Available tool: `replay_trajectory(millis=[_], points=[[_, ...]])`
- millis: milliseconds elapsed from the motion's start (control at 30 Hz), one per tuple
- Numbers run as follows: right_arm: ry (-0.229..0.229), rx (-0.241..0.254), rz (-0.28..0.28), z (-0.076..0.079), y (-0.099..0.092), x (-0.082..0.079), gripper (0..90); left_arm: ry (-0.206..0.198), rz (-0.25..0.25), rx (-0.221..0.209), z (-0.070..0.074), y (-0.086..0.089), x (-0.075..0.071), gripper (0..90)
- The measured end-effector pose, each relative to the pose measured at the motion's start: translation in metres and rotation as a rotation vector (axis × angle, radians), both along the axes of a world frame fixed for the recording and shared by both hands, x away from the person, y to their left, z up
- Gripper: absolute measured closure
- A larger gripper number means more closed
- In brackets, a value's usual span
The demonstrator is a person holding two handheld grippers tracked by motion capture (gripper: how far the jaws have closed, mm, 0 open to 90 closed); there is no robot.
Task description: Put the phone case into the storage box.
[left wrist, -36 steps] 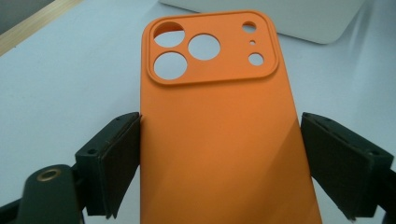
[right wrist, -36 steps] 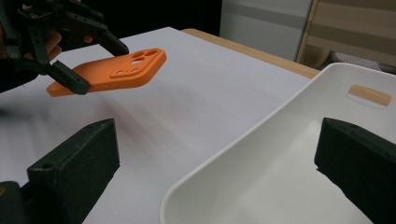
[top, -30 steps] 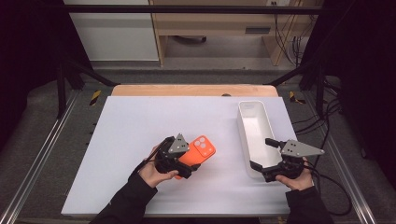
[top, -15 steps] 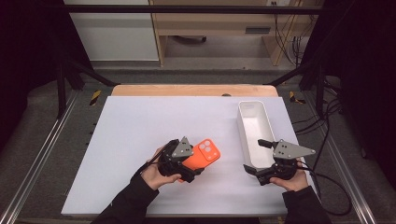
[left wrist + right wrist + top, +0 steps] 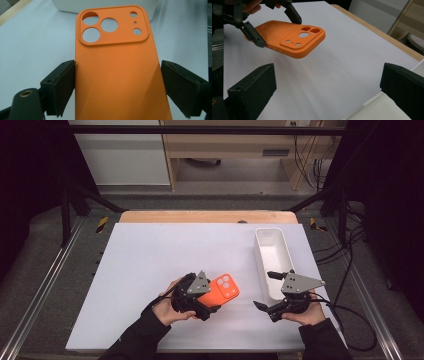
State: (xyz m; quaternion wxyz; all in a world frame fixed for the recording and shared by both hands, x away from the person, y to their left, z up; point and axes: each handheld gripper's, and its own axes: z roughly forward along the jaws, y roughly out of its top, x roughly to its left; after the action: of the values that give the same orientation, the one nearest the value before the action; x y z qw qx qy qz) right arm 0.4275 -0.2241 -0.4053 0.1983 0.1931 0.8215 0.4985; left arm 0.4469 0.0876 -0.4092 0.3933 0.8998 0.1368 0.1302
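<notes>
Silicone phone case [image 5: 219, 292], light and floppy, hangs above the table [image 5: 150, 255], left of the white tray [image 5: 272, 260]; my left tongs [image 5: 206, 306] pinch its long edges, right tongs [image 5: 266, 292] spread empty.

- An orange phone case [image 5: 117, 72] runs up the middle, back side facing the camera.
- Its raised camera block with round cut-outs sits at the far end.
- The left gripper [image 5: 117, 87] has one black jaw at each long edge of the case; the left jaw touches the edge, while the right one is at it or just off.
- White bench [image 5: 32, 45] lies beneath.
- A white tray [image 5: 75, 6] stands beyond the case's far end.
</notes>
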Motion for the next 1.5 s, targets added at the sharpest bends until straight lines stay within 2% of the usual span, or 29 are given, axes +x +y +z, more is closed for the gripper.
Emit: replay_trajectory(millis=[233,467,567,867,1000,1067,1500], points=[[-0.006,-0.033,0.047,0.0,0.012,-0.001,1.4,-0.008,-0.028,0.013,0.0,0.0,-0.003,14.1],[-0.028,-0.074,0.092,0.003,0.026,0.0,1.9,-0.027,-0.045,0.007,0.001,0.001,-0.005,14.1],[-0.029,-0.08,0.101,0.003,0.029,0.001,2.0,-0.029,-0.054,0.009,0.002,0.001,-0.006,14.2],[-0.052,-0.145,0.153,0.003,0.036,-0.001,2.4,-0.054,-0.089,0.02,0.003,-0.001,-0.009,14.2],[-0.045,-0.154,0.175,0.004,0.038,-0.001,2.4,-0.06,-0.101,0.019,0.004,-0.002,-0.011,14.1],[-0.043,-0.174,0.191,0.003,0.04,-0.001,2.4,-0.062,-0.104,0.021,0.004,-0.002,-0.011,14.2],[-0.042,-0.178,0.242,0.0,0.042,0.001,2.5,-0.067,-0.138,0.025,0.003,-0.006,-0.013,14.1]])
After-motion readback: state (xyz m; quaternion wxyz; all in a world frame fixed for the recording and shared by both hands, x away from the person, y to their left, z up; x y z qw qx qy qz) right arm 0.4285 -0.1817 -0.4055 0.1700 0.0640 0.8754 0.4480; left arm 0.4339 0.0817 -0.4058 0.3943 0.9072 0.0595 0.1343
